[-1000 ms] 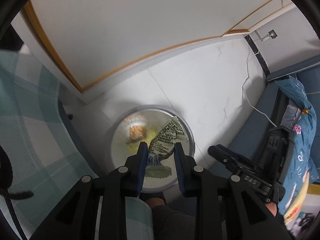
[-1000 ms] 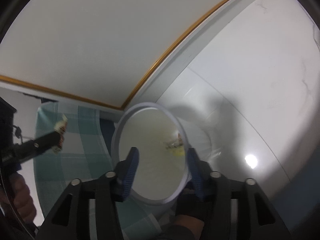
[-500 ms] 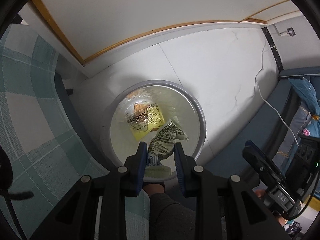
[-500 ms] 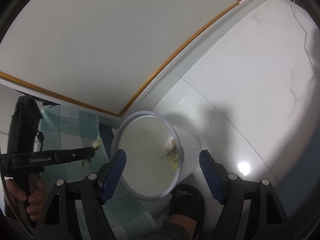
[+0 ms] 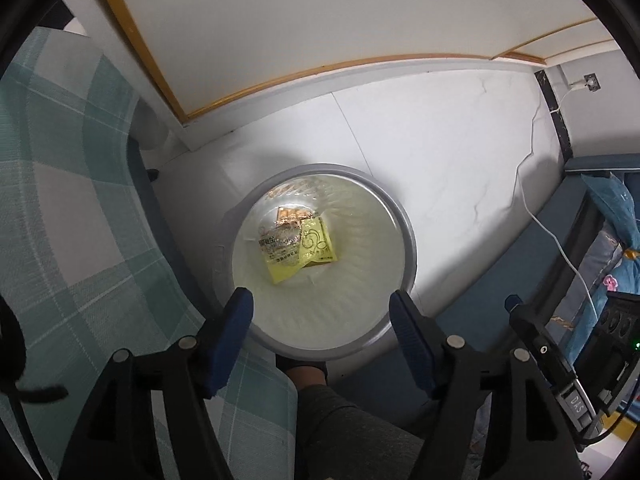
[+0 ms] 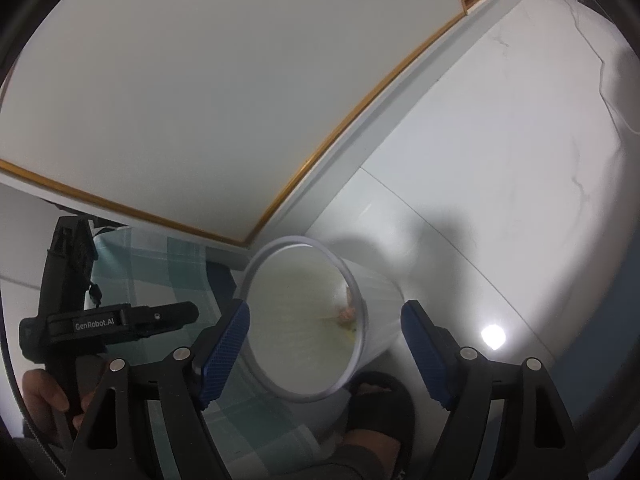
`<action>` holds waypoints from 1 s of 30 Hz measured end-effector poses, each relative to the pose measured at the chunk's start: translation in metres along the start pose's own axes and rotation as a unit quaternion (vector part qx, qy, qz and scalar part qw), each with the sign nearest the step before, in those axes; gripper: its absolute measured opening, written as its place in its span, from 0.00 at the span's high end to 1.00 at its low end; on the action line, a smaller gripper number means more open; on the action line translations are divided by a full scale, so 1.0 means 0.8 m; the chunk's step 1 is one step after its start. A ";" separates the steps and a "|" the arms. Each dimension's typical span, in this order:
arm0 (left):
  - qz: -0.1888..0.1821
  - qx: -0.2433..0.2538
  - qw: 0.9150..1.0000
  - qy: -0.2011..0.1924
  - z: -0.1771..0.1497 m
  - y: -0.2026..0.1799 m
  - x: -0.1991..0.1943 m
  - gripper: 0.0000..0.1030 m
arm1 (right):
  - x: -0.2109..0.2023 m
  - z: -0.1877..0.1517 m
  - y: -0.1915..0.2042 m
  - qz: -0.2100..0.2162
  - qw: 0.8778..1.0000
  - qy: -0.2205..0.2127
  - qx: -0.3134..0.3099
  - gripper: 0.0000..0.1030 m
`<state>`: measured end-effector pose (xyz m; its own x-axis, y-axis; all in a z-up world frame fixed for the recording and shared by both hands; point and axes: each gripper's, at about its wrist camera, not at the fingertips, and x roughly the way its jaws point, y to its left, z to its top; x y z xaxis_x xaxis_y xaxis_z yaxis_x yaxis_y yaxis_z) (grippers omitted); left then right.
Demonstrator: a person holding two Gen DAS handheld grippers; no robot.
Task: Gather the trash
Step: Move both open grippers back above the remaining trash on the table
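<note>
A round white trash bin (image 5: pixel 409 240) with a grey rim stands on the pale floor, right below my left gripper (image 5: pixel 322 320). Its jaws are opening wide over the bin's near rim, and nothing is between them. At the bottom of the bin lie a yellow wrapper (image 5: pixel 310 250) and an orange wrapper (image 5: pixel 291 213). In the right wrist view the bin (image 6: pixel 380 300) shows from the side. My right gripper (image 6: pixel 324 316) hovers above its near rim, its jaws opening and empty. A hand holds the left gripper's black body (image 6: pixel 100 324) to the left of the bin.
A teal plaid cloth (image 5: pixel 60 200) hangs close to the bin's left side. A white cabinet with gold trim (image 5: pixel 280 20) stands behind it. A white cable (image 5: pixel 540 220) crosses the floor at the right, near blue furniture (image 5: pixel 500 280). The person's slippered foot (image 6: pixel 380 400) is beside the bin.
My left gripper held a printed white wrapper over the bin; its jaws have now spread and the wrapper is gone from between them. The right jaws widened and drew back from the bin.
</note>
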<state>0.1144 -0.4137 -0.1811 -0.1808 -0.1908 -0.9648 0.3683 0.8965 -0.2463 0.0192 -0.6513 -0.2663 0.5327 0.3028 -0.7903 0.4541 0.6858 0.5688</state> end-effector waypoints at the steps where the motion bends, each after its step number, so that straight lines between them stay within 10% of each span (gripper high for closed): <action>1: 0.004 0.002 1.000 -0.005 -0.001 -0.001 -0.003 0.35 | 0.000 -0.001 0.000 0.001 1.000 0.001 0.000 0.23; 16: 0.024 0.036 0.998 -0.052 -0.021 -0.005 -0.032 0.27 | -0.022 -0.012 0.011 0.006 1.000 -0.012 0.010 0.15; 30: 0.060 0.037 0.979 -0.191 -0.066 0.001 -0.145 0.27 | -0.108 -0.005 0.090 -0.003 0.994 -0.091 -0.067 0.14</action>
<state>0.0873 -0.3698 -0.0643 0.2161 -0.2351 -0.9476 0.4345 0.8923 -0.1223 0.0030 -0.6255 -0.1580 0.6566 0.1816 -0.7320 0.3648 0.7730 0.5190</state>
